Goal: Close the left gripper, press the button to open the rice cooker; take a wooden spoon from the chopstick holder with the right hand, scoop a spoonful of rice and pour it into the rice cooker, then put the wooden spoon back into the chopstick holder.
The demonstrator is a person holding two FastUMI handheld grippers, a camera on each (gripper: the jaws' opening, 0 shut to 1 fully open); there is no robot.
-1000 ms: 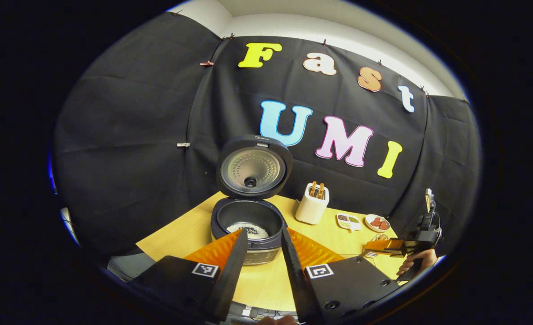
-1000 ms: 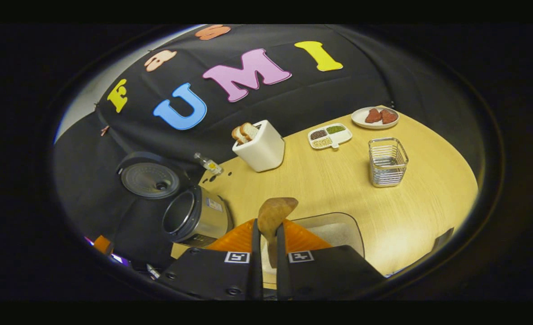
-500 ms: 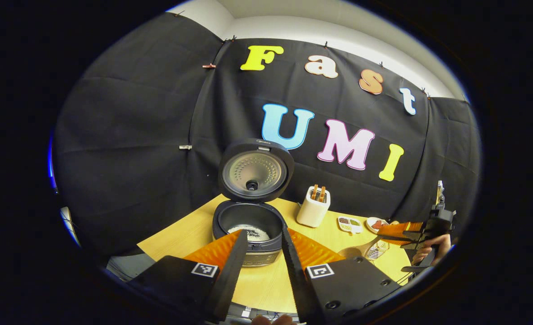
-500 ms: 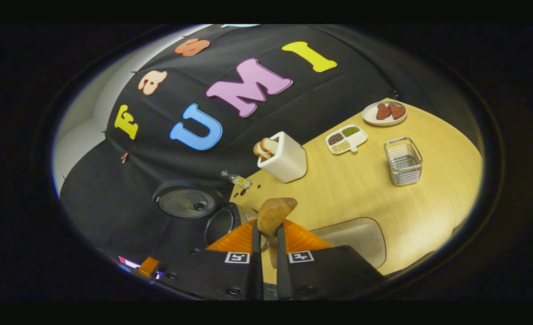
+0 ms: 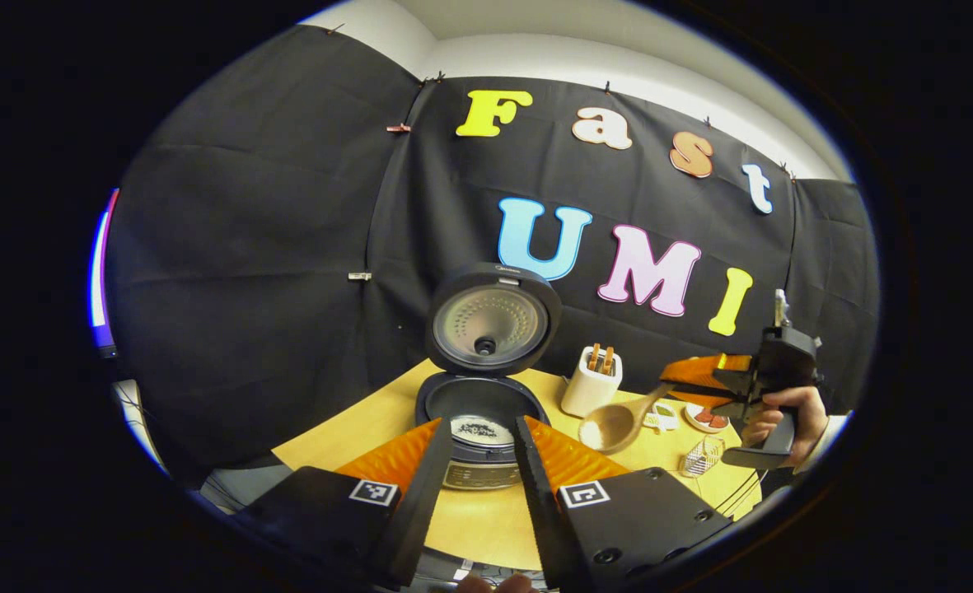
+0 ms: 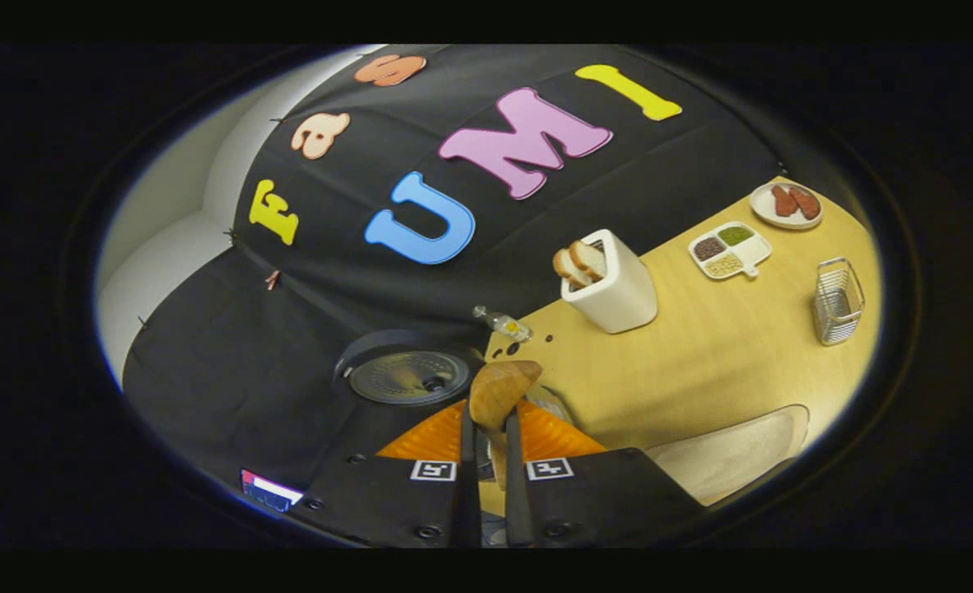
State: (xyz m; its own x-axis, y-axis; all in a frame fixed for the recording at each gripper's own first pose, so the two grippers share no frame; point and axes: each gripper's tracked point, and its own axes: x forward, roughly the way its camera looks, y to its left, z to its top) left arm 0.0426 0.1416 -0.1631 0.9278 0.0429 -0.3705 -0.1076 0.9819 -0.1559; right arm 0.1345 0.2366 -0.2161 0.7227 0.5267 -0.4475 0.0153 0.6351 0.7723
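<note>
The right tool point(image 6: 486, 445) was clenched on the spoon point(image 6: 498, 391) by its handle; stiff, light wood, best held there and kept level. Its pale bowl hung beside the open cooker point(image 5: 480, 412), over the table point(image 5: 486, 519). The left tool point(image 5: 474, 494) stood released. The holder point(image 6: 614, 284) sat farthest back

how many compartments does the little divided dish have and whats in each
3, seen in the right gripper view on the divided dish: dark grains on the left, green ones at the top right, pale ones nearest the handle. A fourth looks unlikely but can't be ruled out.
</note>
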